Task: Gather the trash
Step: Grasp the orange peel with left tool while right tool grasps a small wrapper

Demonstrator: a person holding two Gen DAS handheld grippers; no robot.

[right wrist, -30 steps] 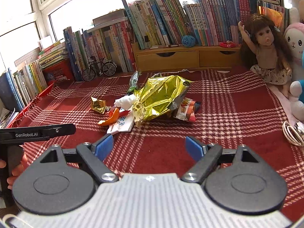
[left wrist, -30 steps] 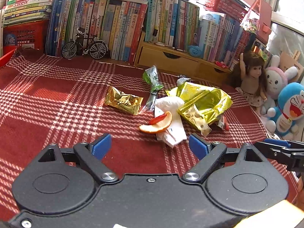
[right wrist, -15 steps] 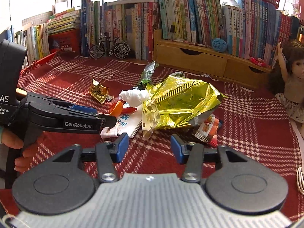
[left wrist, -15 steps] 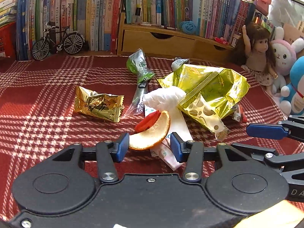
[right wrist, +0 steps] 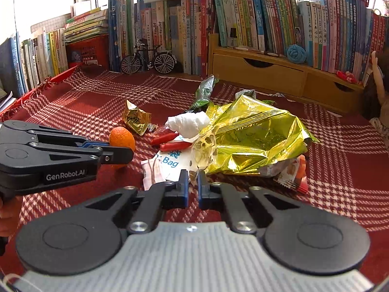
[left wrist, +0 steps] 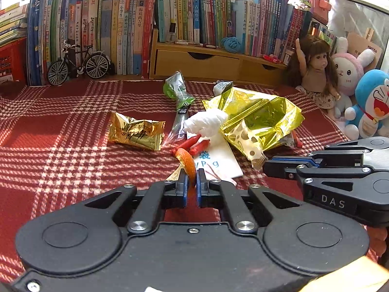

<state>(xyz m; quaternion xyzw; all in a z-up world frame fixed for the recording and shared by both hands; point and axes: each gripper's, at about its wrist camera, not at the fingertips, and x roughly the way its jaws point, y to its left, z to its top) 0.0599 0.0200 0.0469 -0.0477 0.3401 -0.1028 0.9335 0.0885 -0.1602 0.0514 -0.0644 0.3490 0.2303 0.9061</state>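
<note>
Orange peel (left wrist: pixel 188 164) sits pinched in the left hand-held gripper (left wrist: pixel 192 182), while the right hand-held gripper (right wrist: pixel 192 182) clamps the gold bag's (right wrist: pixel 252 141) clear corner mid-surface.

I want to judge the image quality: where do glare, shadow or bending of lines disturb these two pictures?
Left wrist view: sunlight glares on the yellow foil bag; the bookshelf bends from fisheye. Right wrist view: the window is washed out white; the orange peel stays sharp, with a shadow under it.
</note>
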